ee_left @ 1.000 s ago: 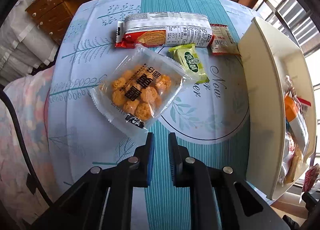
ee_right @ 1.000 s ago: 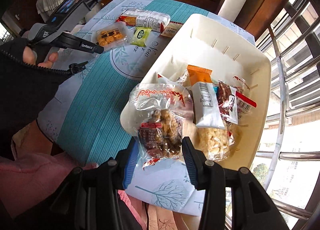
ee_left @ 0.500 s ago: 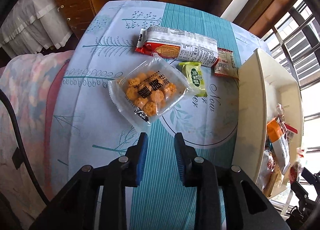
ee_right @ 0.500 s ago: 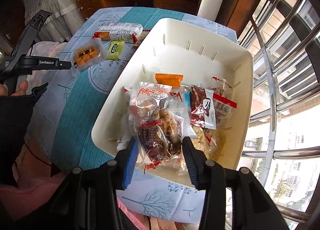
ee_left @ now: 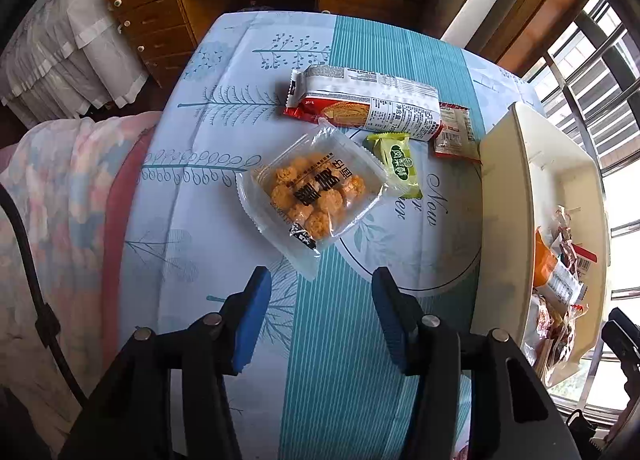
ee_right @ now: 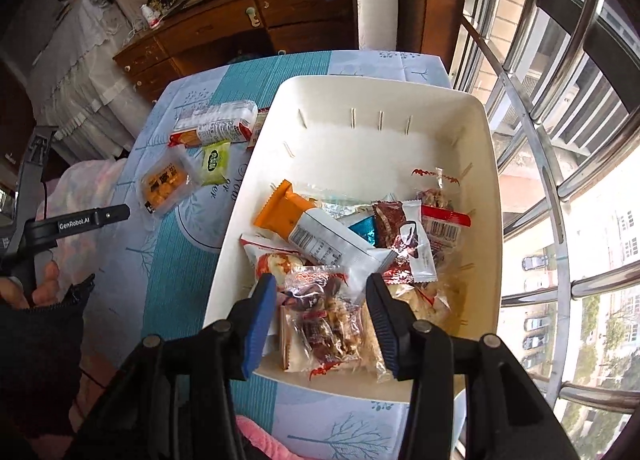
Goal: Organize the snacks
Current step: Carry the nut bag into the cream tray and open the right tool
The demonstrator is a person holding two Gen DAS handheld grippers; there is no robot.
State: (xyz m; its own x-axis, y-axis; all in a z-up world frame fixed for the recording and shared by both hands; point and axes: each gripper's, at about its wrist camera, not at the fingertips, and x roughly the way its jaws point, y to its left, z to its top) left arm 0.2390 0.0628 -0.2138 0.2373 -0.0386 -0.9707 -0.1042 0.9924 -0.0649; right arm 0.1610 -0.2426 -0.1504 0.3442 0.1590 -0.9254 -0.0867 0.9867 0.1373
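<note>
On left claw [ee_right: 116, 213]: "GenRobot.AI"

- "GenRobot.AI" in white letters on the black handheld device [ee_right: 76, 221].
- "Now" in script on the tabletop [ee_left: 438, 201] cloth.
- A barcode on a red packet [ee_right: 444, 230].

Left claw [ee_left: 320, 300] just opened, empty; right claw [ee_right: 320, 312] grips.
</note>
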